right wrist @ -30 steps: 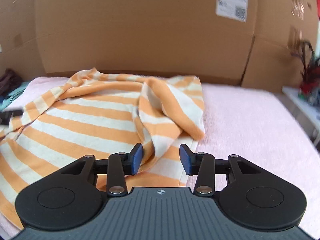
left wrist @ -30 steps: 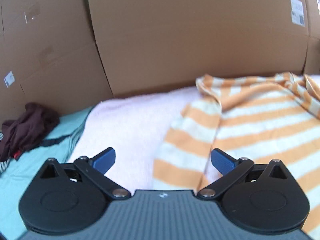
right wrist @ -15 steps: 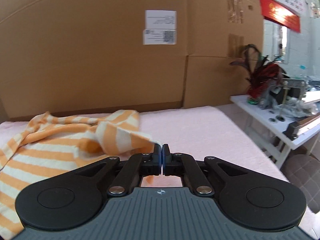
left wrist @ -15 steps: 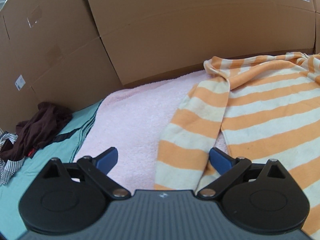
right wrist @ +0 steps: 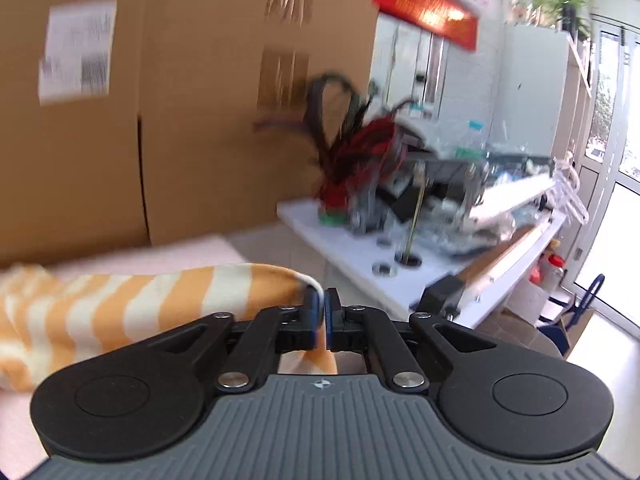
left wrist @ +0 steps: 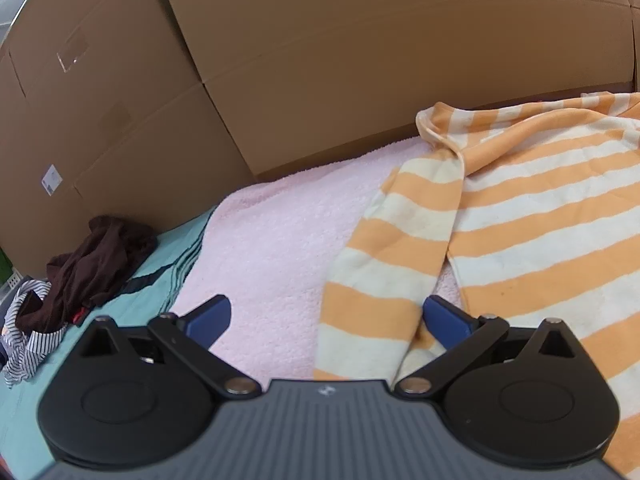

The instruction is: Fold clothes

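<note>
Big brown cardboard boxes (left wrist: 360, 60) fill the top of the left wrist view. Below them a pink towel (left wrist: 288, 240) covers the middle of the frame. The orange and white striped shirt (left wrist: 540, 216) lies on the towel at the right side, with one sleeve running down toward the bottom middle. A heap of dark clothes (left wrist: 92, 264) sits at the left edge on a teal cloth (left wrist: 24, 396).

The left gripper (left wrist: 326, 318) has its jaws wide apart. The sleeve lies between them, and the right blue pad (left wrist: 444, 320) is just beside it.

In the blurry right wrist view, a white tabletop (right wrist: 348, 240) with clutter is at the right. The right gripper (right wrist: 320, 308) has its jaws pinched on a bit of the striped shirt (right wrist: 160, 300), which stretches out to the left.
</note>
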